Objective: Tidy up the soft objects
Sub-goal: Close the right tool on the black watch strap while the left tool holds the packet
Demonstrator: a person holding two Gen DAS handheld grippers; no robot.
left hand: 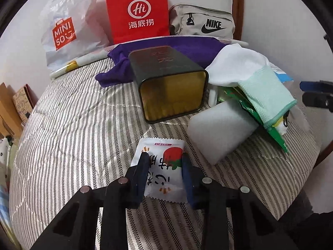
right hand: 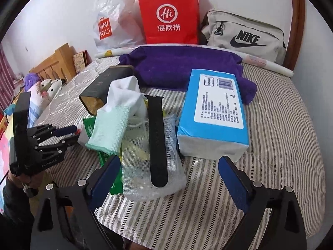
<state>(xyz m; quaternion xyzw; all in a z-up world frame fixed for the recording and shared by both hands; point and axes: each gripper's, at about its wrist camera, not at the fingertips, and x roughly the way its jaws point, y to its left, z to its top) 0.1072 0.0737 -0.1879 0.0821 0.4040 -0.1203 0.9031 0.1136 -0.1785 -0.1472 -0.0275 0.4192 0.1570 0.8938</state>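
A white snack sachet (left hand: 164, 166) with a strawberry print lies on the striped bedspread (left hand: 72, 125). My left gripper (left hand: 164, 162) is shut on it, one pad pressing on each side. In the right wrist view the left gripper (right hand: 76, 134) sits at the left, held by a hand. My right gripper (right hand: 169, 166) stands wide open around a white mesh pouch (right hand: 172, 179), apart from it. A black strap (right hand: 157, 137) lies on the pouch. Nearby are a mint cloth (right hand: 108, 129), a white cloth (right hand: 124, 93), a blue tissue pack (right hand: 216, 112), a purple towel (right hand: 183, 66) and a white foam block (left hand: 218, 133).
A dark tin (left hand: 170, 83) lies on its side, its gold inside facing me. Against the back wall stand a Miniso plastic bag (left hand: 64, 33), a red paper bag (left hand: 137, 12) and a grey Nike pouch (left hand: 204, 23). A wooden headboard (right hand: 56, 62) is at the left.
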